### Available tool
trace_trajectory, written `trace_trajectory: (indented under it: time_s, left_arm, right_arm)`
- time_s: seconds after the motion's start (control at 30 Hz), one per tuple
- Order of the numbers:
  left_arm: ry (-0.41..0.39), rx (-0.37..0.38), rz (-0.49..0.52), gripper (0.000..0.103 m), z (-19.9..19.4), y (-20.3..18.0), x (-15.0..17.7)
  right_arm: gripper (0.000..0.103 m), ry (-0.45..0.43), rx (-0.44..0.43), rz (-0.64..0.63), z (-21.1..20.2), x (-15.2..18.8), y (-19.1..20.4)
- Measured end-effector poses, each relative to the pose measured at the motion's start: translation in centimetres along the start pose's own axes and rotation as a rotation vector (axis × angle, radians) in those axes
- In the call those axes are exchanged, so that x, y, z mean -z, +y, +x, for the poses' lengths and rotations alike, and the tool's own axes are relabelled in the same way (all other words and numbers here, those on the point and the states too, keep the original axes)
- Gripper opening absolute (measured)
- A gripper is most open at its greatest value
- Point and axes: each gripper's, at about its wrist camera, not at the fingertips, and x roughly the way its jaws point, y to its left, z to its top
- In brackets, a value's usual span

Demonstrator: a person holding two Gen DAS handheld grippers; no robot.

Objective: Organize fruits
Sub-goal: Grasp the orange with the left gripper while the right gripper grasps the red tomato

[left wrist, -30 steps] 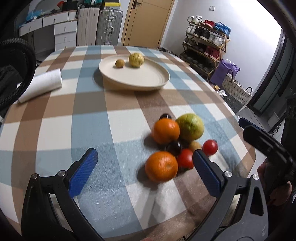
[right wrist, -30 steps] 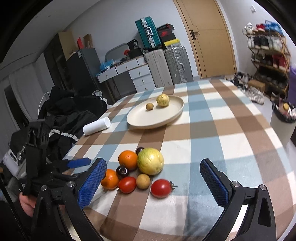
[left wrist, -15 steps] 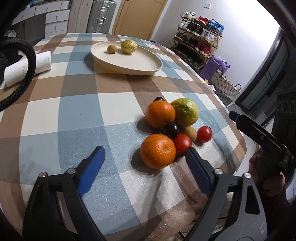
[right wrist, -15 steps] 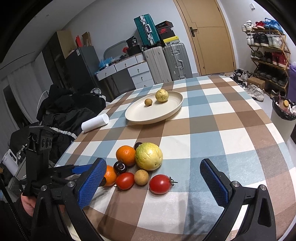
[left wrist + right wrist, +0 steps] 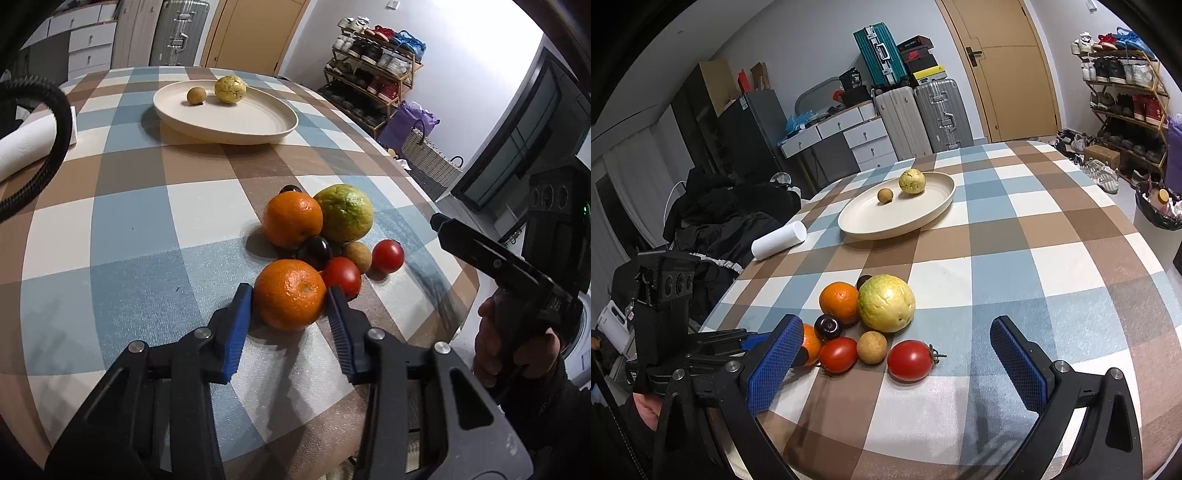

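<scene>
The left tongs point(image 5: 290, 308) gripped the nearest round orange point(image 5: 289, 293) on the checked tabletop point(image 5: 129, 221), a red tomato point(image 5: 341, 275) pressed beside it. The right tongs point(image 5: 895, 365) hung wide open over another tomato point(image 5: 909, 360). Only the right view showed the white paper roll point(image 5: 779, 240) whole, near the cream plate point(image 5: 886, 218).

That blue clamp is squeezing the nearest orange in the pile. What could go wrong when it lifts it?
The near orange between the left gripper pads touches a red tomato and sits close to a dark plum; lifting might nudge them rolling. The pile lies near the table edge, so a loose tomato could fall. The pads sit low on a round fruit, so it may slip.
</scene>
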Motion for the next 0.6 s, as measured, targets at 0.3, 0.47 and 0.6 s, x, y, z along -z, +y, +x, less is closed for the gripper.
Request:
trace_trajectory:
  time_s: [0.3, 0.47, 0.6]
  left_arm:
    - [-0.036, -0.006, 0.005, 0.037, -0.8, 0.2, 0.1]
    - [-0.062, -0.023, -0.003, 0.037, -1.6, 0.8, 0.1]
    - [-0.072, -0.027, -0.018, 0.037, -2.2, 1.6, 0.1]
  right_arm:
    - [0.103, 0.037, 0.002, 0.026, 0.7, 0.1, -0.5]
    - [0.103, 0.07, -0.008, 0.064, 1.4, 0.3, -1.1]
    - [0.103, 0.077, -0.013, 0.066, 1.6, 0.6, -0.9]
